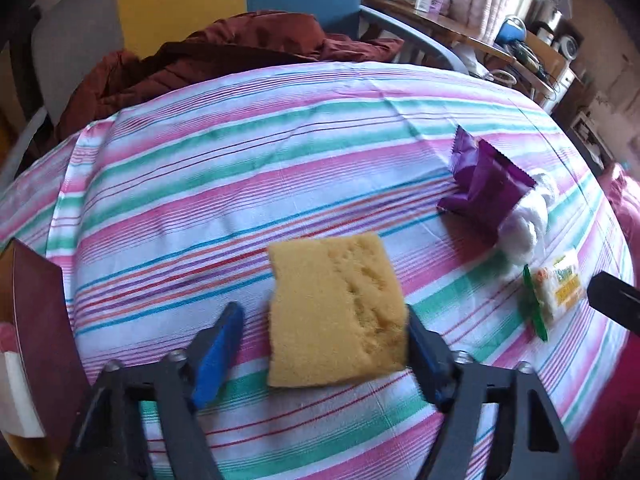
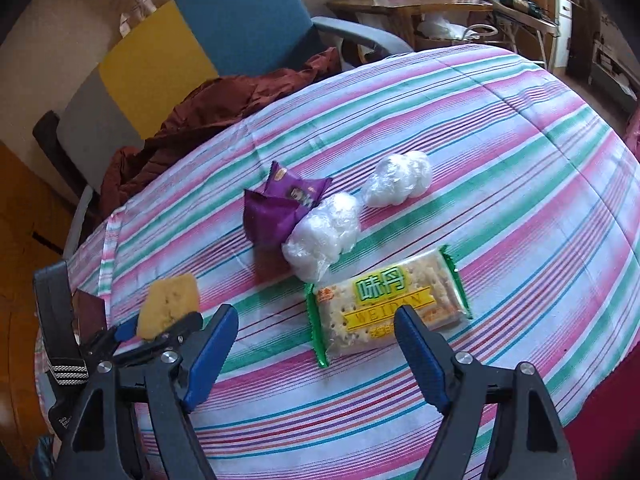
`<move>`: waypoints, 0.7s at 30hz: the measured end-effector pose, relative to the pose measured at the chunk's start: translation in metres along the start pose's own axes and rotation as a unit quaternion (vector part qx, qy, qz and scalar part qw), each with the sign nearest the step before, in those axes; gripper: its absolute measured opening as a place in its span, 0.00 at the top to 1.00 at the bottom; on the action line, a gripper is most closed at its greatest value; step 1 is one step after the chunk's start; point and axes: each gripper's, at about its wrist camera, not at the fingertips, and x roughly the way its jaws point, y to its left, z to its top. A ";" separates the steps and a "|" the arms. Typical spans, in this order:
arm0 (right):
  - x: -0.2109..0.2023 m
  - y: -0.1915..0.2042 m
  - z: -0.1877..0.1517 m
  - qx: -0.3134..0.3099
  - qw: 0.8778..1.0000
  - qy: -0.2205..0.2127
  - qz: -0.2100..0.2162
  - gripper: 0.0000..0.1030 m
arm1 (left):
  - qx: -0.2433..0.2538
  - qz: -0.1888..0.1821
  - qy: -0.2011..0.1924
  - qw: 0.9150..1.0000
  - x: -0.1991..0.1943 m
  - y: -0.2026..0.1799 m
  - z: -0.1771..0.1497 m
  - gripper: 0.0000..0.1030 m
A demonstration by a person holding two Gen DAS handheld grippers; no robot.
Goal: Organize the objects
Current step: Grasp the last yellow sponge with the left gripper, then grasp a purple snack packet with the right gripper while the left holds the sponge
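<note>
A yellow sponge (image 1: 334, 314) sits between the open jaws of my left gripper (image 1: 322, 328); its right edge touches the right finger, and it looks lifted off the striped cloth (image 1: 240, 168). In the right wrist view the sponge (image 2: 170, 304) stands tilted at the left gripper's tip. My right gripper (image 2: 316, 328) is open and empty, just in front of a green cracker packet (image 2: 386, 306). Purple snack packets (image 2: 282, 208) and two white plastic-wrapped bundles (image 2: 324, 236) (image 2: 400, 178) lie beyond it. The crackers also show in the left wrist view (image 1: 554, 290).
A brown box (image 1: 44, 320) with white contents stands at the table's left edge. A rust-red jacket (image 1: 224, 56) lies on the blue and yellow chair (image 2: 208, 28) behind the table. A cluttered wooden desk (image 2: 400, 4) stands at the back right.
</note>
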 end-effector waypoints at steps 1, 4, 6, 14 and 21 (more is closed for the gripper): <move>0.003 0.004 0.002 -0.010 1.000 0.005 0.003 0.26 | 0.005 -0.004 -0.002 1.000 -0.001 -0.001 -0.001 0.35; 0.010 0.019 0.013 -0.038 0.999 0.009 -0.014 0.28 | 0.008 -0.006 -0.010 1.000 -0.002 -0.001 -0.005 0.36; 0.015 0.028 0.024 -0.051 0.998 0.003 -0.028 0.28 | 0.008 -0.008 -0.014 1.000 -0.002 -0.001 -0.007 0.36; 0.055 0.055 0.070 -0.067 0.996 -0.020 -0.046 0.28 | 0.004 -0.021 -0.023 1.000 -0.001 0.004 -0.008 0.35; 0.061 0.057 0.067 -0.029 0.986 0.042 0.161 0.30 | 0.003 -0.022 -0.027 0.999 0.001 0.002 -0.008 0.34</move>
